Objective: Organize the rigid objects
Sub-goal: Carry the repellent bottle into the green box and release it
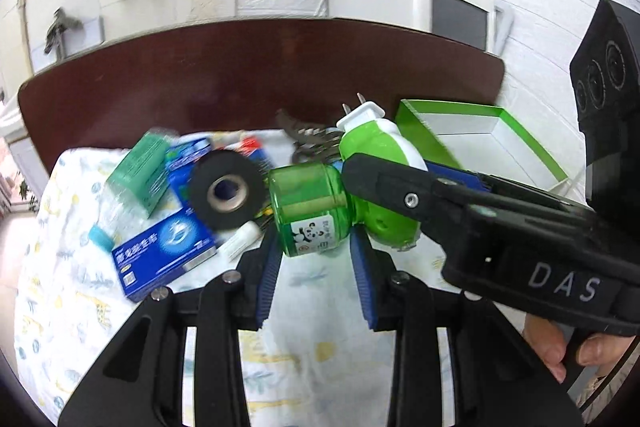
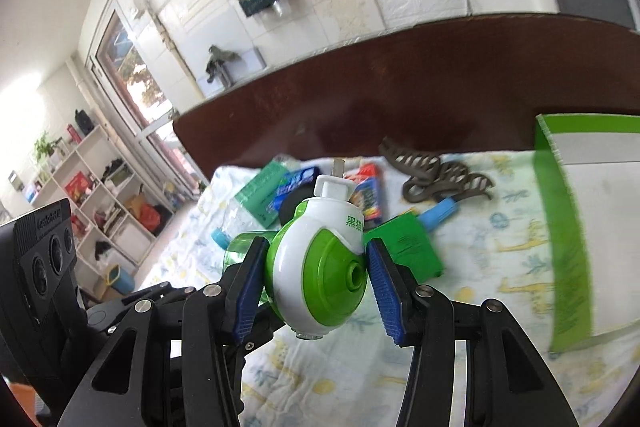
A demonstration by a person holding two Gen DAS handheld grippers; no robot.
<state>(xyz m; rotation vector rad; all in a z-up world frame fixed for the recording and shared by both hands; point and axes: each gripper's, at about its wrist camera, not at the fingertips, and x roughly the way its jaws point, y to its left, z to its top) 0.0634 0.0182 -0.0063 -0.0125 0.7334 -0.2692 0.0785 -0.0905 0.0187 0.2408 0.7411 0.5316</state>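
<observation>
In the left wrist view, the left gripper [image 1: 314,255] pinches the green bottle [image 1: 310,207] of the mosquito plug-in between its blue pads [image 1: 362,267], and the right gripper [image 1: 384,183] comes in from the right and holds the round green and white heater top [image 1: 380,163]. The plug-in hangs in the air above the patterned cloth [image 1: 68,291], just right of the black tape roll [image 1: 226,191] and near the blue box [image 1: 168,255]. Two grippers hold one thing, so if they pull or twist different ways the bottle could unscrew or pop out, and liquid might spill on the cloth. The bottle is clear green plastic with a small panda label, and the white plug [image 1: 362,113] with two metal pins sticks up at the far end. In the right wrist view, the right gripper [image 2: 310,283] squeezes the heater top [image 2: 320,267] on both sides with its blue pads [image 2: 382,287]. The top is smooth and round, so I think it could slip out if the grip gets loose. The bottle [image 2: 244,247] peeks out on the left. The open green tray [image 2: 560,227] waits on the right, and the brown hair clips [image 2: 436,175] lie farther off; a low swing toward the tray could knock its near wall
</observation>
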